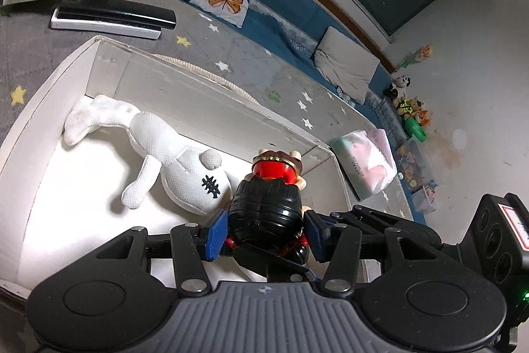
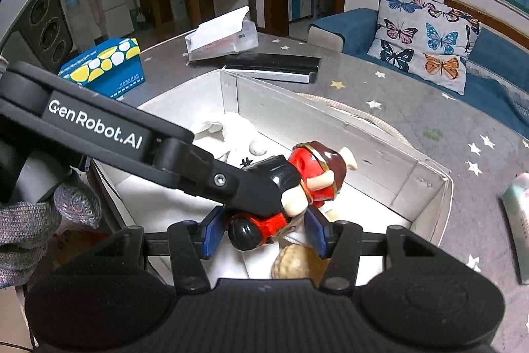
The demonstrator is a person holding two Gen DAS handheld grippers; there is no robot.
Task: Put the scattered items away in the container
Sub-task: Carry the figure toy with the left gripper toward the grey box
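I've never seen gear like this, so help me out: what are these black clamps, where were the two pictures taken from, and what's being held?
A person holds a two-finger tool in each hand; each carries a camera looking along its fingers. One picture is from the left tool, the other from the right tool. Both grip a red-and-black toy figure over a white box, where a white plush toy lies. Two remotes lie on the table beside it.

black tool [image 2: 266, 232], blue pads [image 2: 211, 235], white "genrobot.ai" lettering, grey knitted glove [image 2: 29, 230]
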